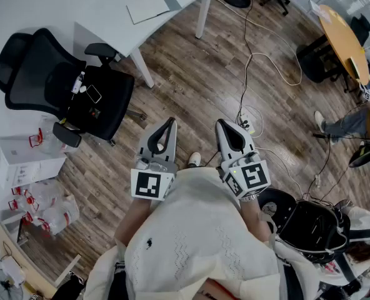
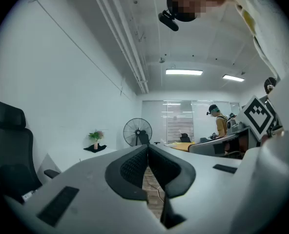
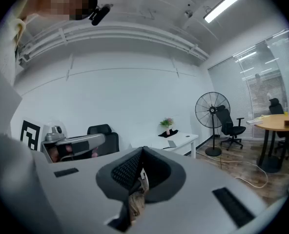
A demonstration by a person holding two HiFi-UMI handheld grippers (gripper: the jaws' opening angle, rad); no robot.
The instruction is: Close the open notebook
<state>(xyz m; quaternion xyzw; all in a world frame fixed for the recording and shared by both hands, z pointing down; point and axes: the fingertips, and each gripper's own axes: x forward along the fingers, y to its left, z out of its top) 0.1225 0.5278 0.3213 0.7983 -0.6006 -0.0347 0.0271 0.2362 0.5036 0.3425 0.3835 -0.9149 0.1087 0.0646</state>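
**Head view: both claws clenched on nothing, notebook (image 1: 149, 7) far off on the white desk (image 1: 79, 14)**

Looks steeply down over a pale shirt (image 1: 197, 242) at the bottom of the frame. Just above it, finds the left gripper (image 1: 170, 121) and the right gripper (image 1: 220, 124) side by side in mid-frame, each with its marker cube nearest the body, both pointing toward the top of the picture over the wooden floor (image 1: 191, 67).

Left gripper view: shows the left gripper (image 2: 148, 146) with its jaws pressed together at the tips and nothing caught between, only floor in the slit below. Right gripper view: shows the same for the right gripper (image 3: 142, 150), tips meeting, with floor and a scrap of white glimpsed through the gap behind them.

Beyond the right gripper, finds a white power strip (image 1: 246, 125) on the floor, with a cable (image 1: 247, 49) running up toward the top of the frame. At middle left, a black office chair (image 1: 66, 86); below it, at lower left, a heap of clear plastic bottles (image 1: 44, 211).

Farthest up, places the notebook flat on the white desk at upper centre, near the desk's right corner, well apart from both grippers and touched by neither. Too small to tell how its pages lie. At upper right, a round wooden table (image 1: 342, 39).
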